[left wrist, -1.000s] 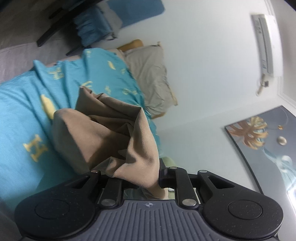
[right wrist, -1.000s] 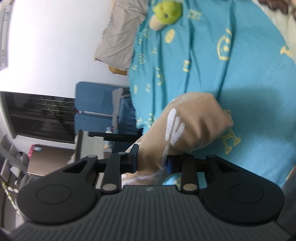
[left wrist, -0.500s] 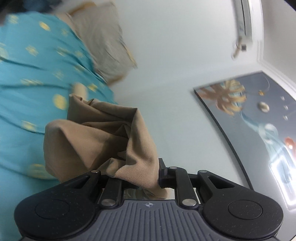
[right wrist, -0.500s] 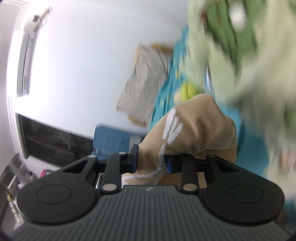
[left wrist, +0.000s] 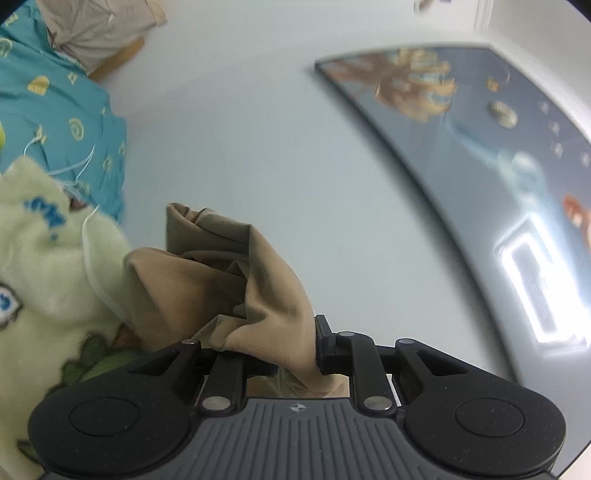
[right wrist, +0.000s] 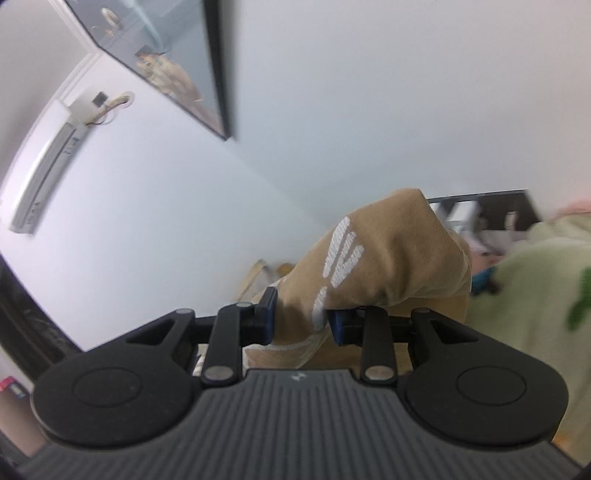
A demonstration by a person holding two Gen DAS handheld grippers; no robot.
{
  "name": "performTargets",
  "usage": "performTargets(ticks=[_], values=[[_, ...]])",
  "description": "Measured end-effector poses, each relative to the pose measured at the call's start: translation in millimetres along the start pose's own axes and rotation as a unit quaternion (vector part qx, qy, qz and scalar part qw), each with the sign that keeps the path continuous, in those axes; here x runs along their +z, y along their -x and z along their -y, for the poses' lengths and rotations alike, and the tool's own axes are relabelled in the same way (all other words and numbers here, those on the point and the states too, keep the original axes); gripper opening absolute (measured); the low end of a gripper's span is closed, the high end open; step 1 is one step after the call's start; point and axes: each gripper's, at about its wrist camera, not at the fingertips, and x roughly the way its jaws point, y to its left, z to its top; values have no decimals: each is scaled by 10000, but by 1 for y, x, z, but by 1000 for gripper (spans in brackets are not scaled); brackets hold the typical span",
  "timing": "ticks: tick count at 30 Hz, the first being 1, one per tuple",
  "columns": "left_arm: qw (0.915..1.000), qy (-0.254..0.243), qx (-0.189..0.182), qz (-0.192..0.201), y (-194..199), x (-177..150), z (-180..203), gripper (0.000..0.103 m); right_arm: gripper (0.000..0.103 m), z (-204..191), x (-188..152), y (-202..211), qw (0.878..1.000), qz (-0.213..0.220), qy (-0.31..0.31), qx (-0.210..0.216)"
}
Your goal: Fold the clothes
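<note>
Tan cloth, a bunched garment [left wrist: 236, 280], is pinched in both tools and carried up in the air in front of a pale wall. In the left wrist view, the left tool [left wrist: 291, 354] is clenched on a crumpled fold of it, and the loose fabric is puffed up ahead of the fingers. In the right wrist view, the same tan garment [right wrist: 388, 258] is marked with white stripes, and the right tool [right wrist: 299, 325] is clenched on it just below those stripes, the blue pads being pressed into the cloth from either side.

A pale green fleece [left wrist: 44, 266] with blue and green patches is seen just beside the garment at the left of the left view, blurred; it is seen again at the right edge of the right view. Behind it, a bed is covered by a teal sheet [left wrist: 62, 110] with yellow marks, and a beige pillow [left wrist: 96, 26] is laid at its head against the wall.

On the wall, a dark framed picture [left wrist: 480, 155] with golden leaves is hung, and a white air conditioner [right wrist: 40, 173] is mounted beside it in the right view. Dark shelving [right wrist: 480, 214] is glimpsed behind the garment.
</note>
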Motion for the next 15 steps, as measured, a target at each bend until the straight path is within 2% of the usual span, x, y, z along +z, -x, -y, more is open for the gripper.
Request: performTargets(ticks=[4,8,13,15], values=[[9987,-40,349,-369,-5,-36,-53,20,32,48,-36,17,9989,92,-308,-339],[9968,270,462,-591,17,-70,-101,21,32,78,-82,40,9977,19,-287,-613],[9946,-29,701,-768,33,-98,-114,22,32,98,-127,72,9955,4,-175,-932],[9923,-258,875,-833,36,-105,-115,27,32,108,-135,75,9940,-13,-180,-1075]])
